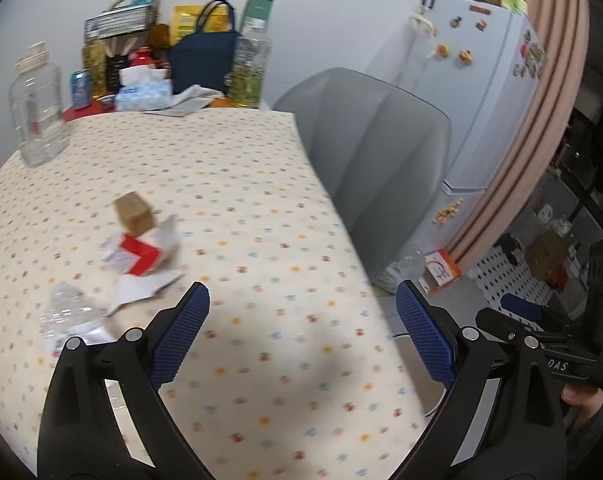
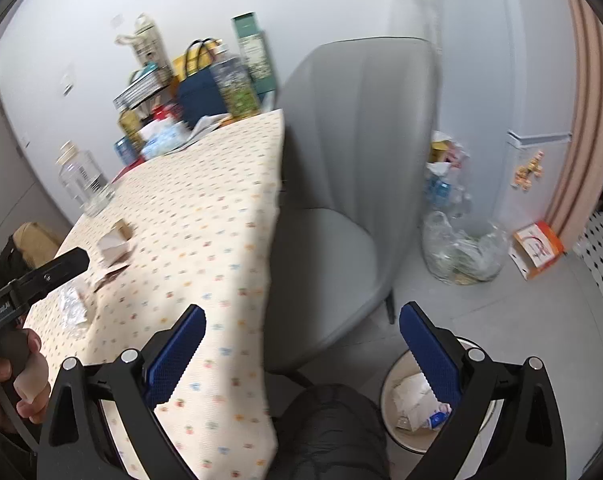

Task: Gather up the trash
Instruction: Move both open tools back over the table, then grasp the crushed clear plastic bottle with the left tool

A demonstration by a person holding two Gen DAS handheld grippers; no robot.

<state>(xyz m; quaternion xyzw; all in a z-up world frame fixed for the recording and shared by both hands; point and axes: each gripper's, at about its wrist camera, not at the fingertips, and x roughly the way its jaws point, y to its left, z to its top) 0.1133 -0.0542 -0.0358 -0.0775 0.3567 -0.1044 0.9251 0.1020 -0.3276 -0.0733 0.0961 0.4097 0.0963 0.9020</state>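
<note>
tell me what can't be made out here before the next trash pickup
- Crushed clear bottle, left wrist view: its near end is hidden behind the left gripper.
- Waste bin, right wrist view: the right gripper covers part of its rim and contents.
- Red-and-white carton, left wrist view: print is too blurred to read.

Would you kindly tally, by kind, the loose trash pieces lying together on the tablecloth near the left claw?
Small brown cardboard box: 1
Red and white torn carton: 1
White paper scrap: 1
Crushed clear plastic bottle: 1
Total: 4
</note>
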